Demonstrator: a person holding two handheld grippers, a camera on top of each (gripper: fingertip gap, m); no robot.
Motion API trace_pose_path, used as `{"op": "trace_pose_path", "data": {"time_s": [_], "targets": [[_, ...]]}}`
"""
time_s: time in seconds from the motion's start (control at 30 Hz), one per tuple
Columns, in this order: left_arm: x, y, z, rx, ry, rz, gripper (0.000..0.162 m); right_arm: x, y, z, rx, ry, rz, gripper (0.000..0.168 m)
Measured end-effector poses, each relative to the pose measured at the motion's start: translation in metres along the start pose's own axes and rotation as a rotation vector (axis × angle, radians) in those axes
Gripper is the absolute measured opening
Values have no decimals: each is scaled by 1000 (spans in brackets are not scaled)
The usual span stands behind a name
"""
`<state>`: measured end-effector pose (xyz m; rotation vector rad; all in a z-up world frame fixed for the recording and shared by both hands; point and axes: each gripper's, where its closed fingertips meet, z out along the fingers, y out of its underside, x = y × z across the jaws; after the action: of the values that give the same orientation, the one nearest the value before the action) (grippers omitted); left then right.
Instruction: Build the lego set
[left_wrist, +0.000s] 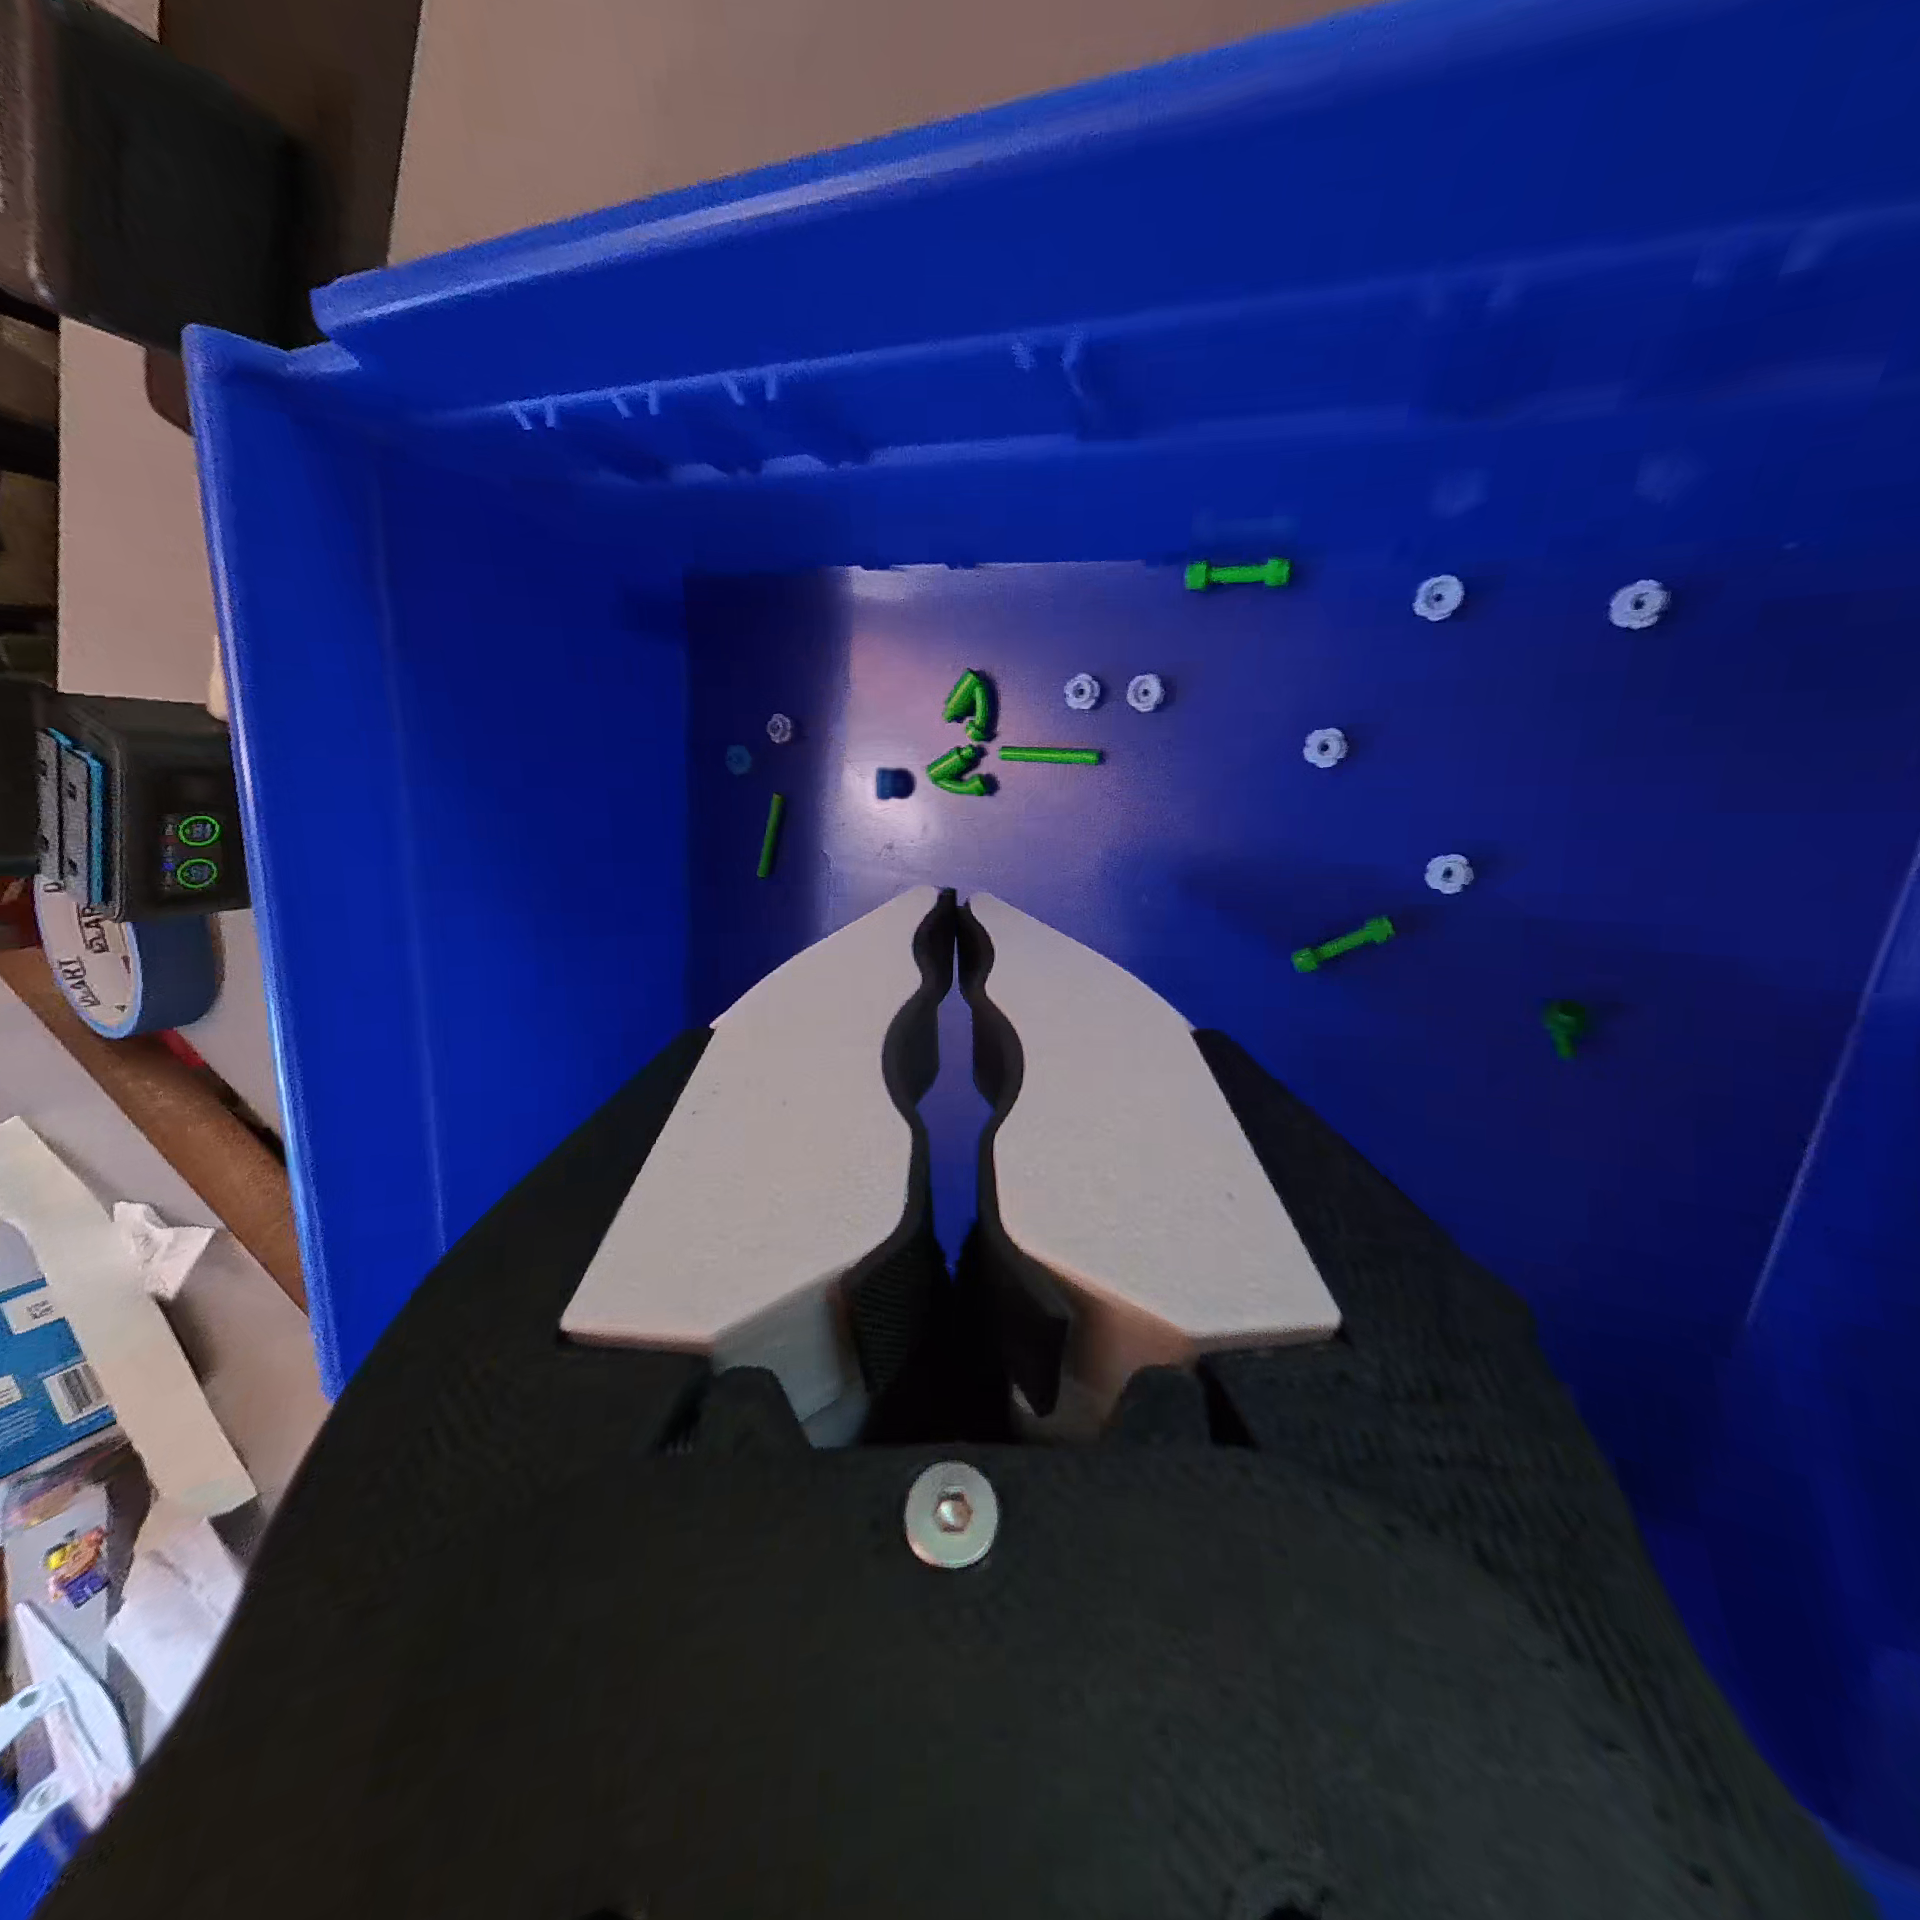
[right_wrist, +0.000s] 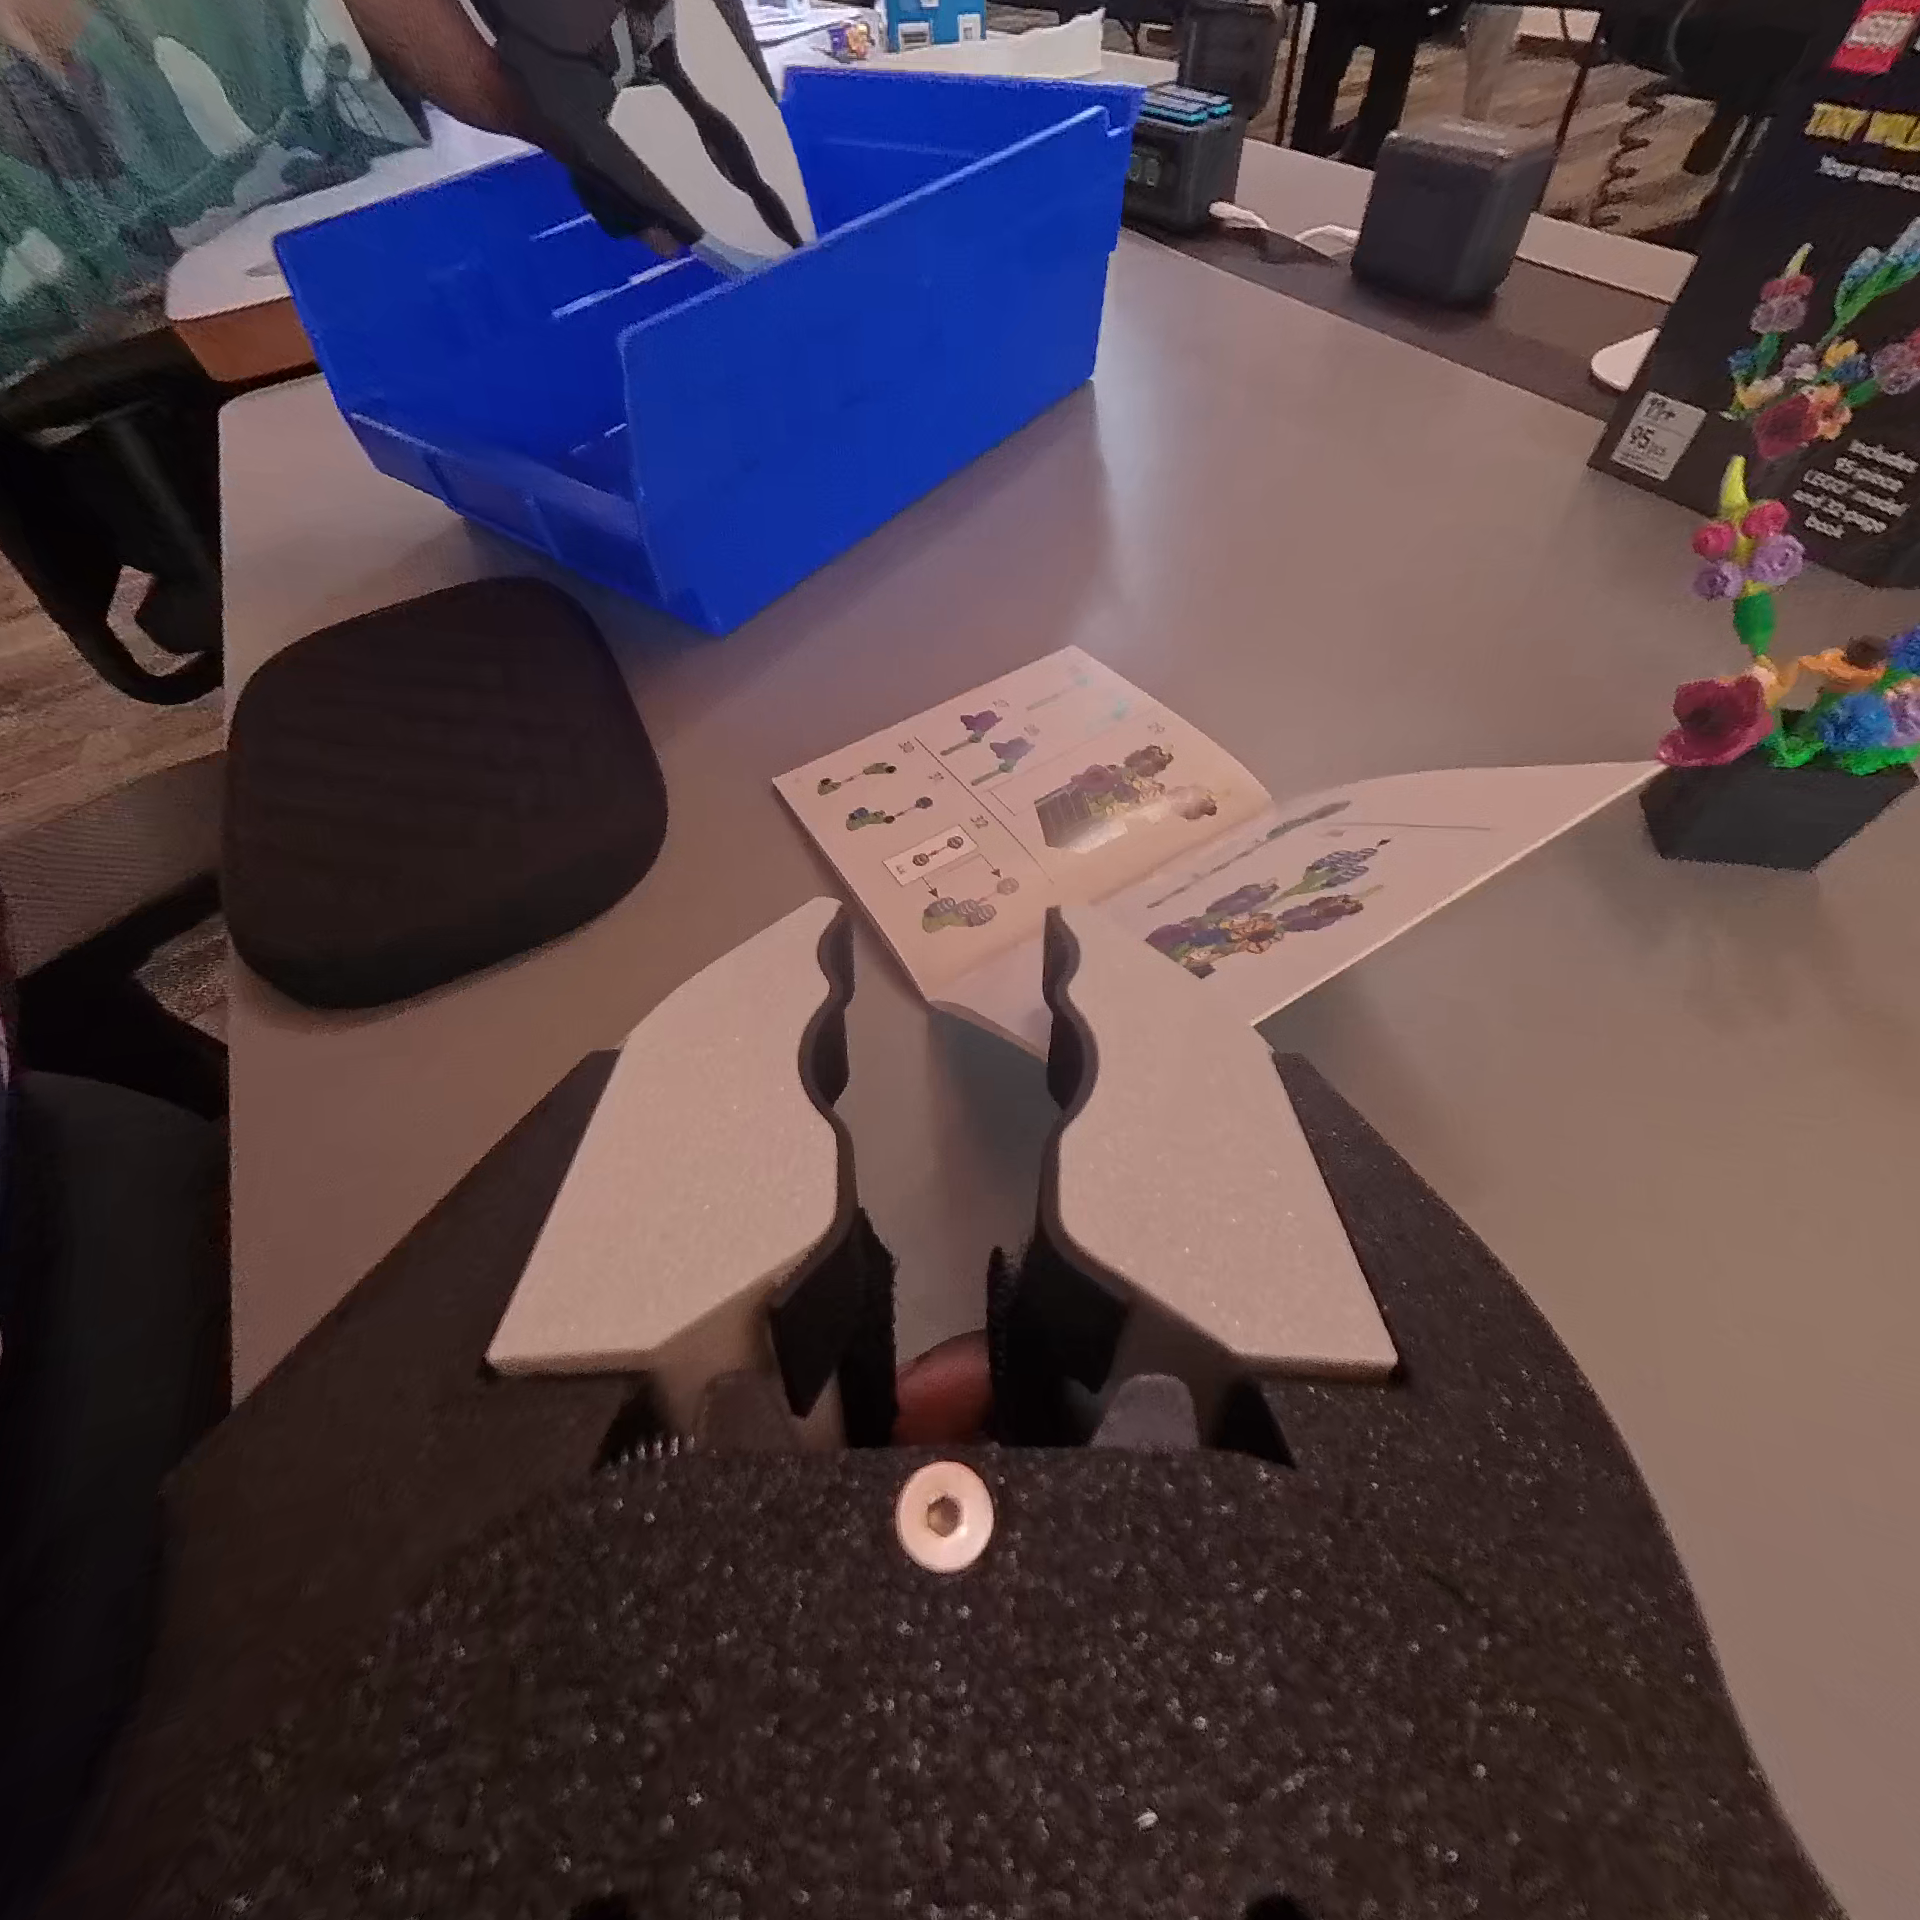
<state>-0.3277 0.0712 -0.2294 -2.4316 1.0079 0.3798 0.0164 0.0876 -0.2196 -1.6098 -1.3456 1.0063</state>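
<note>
My left gripper (left_wrist: 951, 902) is shut and empty, reaching down inside a blue bin (left_wrist: 468, 727). On the bin floor lie several small pieces: green leaf pieces (left_wrist: 964, 740), a green rod (left_wrist: 1049, 756), green bars (left_wrist: 1236, 574), white flower studs (left_wrist: 1114, 692) and a small blue piece (left_wrist: 894, 783) just beyond the fingertips. In the right wrist view the left gripper (right_wrist: 727, 234) dips into the bin (right_wrist: 810, 416). My right gripper (right_wrist: 948, 920) is open and empty above the table, near the open instruction booklet (right_wrist: 1039, 821). A partly built flower bouquet (right_wrist: 1787, 717) on a black base stands at the right.
A black pad (right_wrist: 436, 790) lies left of the booklet on the grey table (right_wrist: 1455, 1039). The set's black box (right_wrist: 1808, 343) stands at the far right. Dark devices (right_wrist: 1449, 208) sit behind the bin. A blue tape roll (left_wrist: 114, 966) and papers lie left of the bin. Some 35 centimeters of space lies between my two pairs of fingers. The green rod (left_wrist: 1049, 756) lies around 6 centimeters away from my left fingertips.
</note>
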Motion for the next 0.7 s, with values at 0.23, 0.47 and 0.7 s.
{"op": "trace_pose_path", "data": {"time_s": [0.23,0.47,0.7], "targets": [[17,-1,22,-35,203,-43,14,-13,1,10,-33,-51,-66,37],[-4,8,48,-82,270,329,26,-13,-3,6,9,-38,-78,36],[-2,-4,55,-48,362,548,24,-7,-5,3,39,-41,-16,36]]}}
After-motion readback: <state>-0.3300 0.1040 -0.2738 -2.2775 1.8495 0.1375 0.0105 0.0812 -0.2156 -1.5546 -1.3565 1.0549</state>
